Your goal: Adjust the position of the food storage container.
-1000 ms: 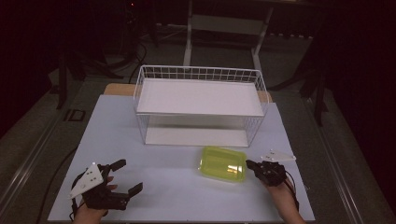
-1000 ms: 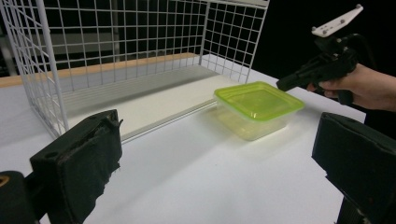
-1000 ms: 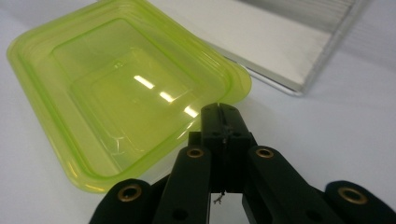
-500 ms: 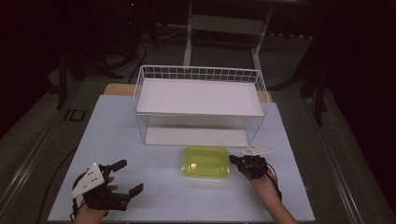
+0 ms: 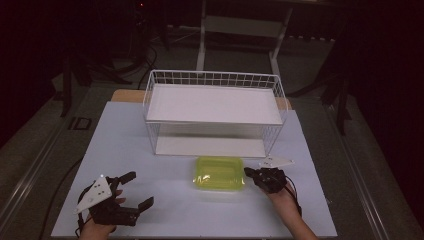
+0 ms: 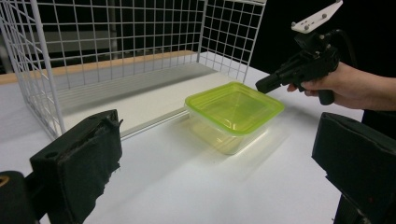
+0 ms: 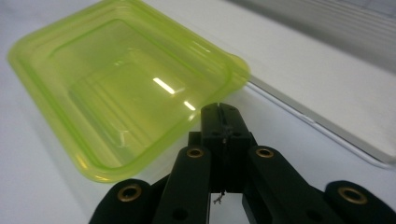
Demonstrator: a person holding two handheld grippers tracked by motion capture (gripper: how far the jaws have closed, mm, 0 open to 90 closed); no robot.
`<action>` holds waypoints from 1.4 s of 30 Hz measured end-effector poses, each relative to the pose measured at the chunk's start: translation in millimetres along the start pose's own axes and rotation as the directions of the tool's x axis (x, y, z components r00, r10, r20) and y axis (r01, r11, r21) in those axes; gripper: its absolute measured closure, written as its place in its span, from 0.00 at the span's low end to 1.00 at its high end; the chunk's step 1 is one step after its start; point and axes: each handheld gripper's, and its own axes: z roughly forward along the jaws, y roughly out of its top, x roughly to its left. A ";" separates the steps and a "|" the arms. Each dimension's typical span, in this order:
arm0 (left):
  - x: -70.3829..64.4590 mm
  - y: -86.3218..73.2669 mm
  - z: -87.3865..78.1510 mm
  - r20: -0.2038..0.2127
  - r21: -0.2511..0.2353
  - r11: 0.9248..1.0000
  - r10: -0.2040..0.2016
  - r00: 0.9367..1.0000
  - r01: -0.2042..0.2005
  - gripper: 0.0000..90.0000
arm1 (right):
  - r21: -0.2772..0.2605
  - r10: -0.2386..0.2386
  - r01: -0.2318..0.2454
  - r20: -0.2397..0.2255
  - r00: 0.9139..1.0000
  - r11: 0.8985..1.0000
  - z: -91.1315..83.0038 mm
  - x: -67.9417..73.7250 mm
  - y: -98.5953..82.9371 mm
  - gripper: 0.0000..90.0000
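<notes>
Box (image 5: 219, 173) flat on the desk (image 5: 165, 220), lid on, just in front of the rack's (image 5: 212, 80) lower tier and roughly centred on it. Looks lined up with that opening, probably so as to slide straight in under the upper shelf. Seems empty through the yellow-green plastic.

Right gripper (image 5: 248, 172) low at the box's right end, jaws pressed together with nothing between them. Points its closed tip at the lid rim near a corner, just beside it or touching; cannot tell which from the right gripper view. Reads as a pusher, not a clamp: shut jaws give one blunt, stiff point for nudging a light box across a smooth desk. Held low and nearly level, likely to meet the rim or wall and not ride up over the lid.

Left gripper (image 5: 137, 190) at the near left of the desk, well apart from the box, jaws spread wide and holding nothing. Aims toward the box and rack, so appears parked but ready, perhaps to steady the far side.

Risk, as a guess: pushing at a corner may spin the box, not shift it squarely.
</notes>
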 end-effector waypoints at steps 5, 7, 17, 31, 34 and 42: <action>0.0 -0.5 -0.3 0.004 -0.001 1.000 -0.002 1.000 0.002 0.02 | 0.005 -0.008 0.008 -0.004 1.000 1.000 5.1 3.6 4.0 1.00; 0.4 -0.7 -0.4 0.004 0.000 1.000 -0.002 1.000 0.002 0.02 | 0.007 -0.010 0.010 -0.009 1.000 1.000 6.8 5.1 5.4 1.00; -0.2 -1.2 -0.2 0.005 0.004 1.000 0.000 1.000 0.000 0.02 | 0.006 -0.019 0.019 -0.030 0.999 1.000 17.6 12.0 12.2 1.00; 0.4 -2.1 -0.2 0.017 0.009 1.000 -0.011 1.000 0.011 0.02 | -0.011 -0.047 0.046 -0.056 0.997 0.999 23.1 22.5 22.0 0.98; -0.6 -2.5 0.7 0.017 0.012 1.000 -0.010 1.000 0.010 0.02 | -0.030 -0.045 0.043 -0.065 0.997 0.999 18.3 23.6 23.3 0.91; -3.3 -3.6 6.6 0.036 0.022 1.000 -0.015 0.999 0.014 0.02 | -0.076 -0.054 0.049 -0.071 0.996 0.996 4.7 30.9 23.6 0.57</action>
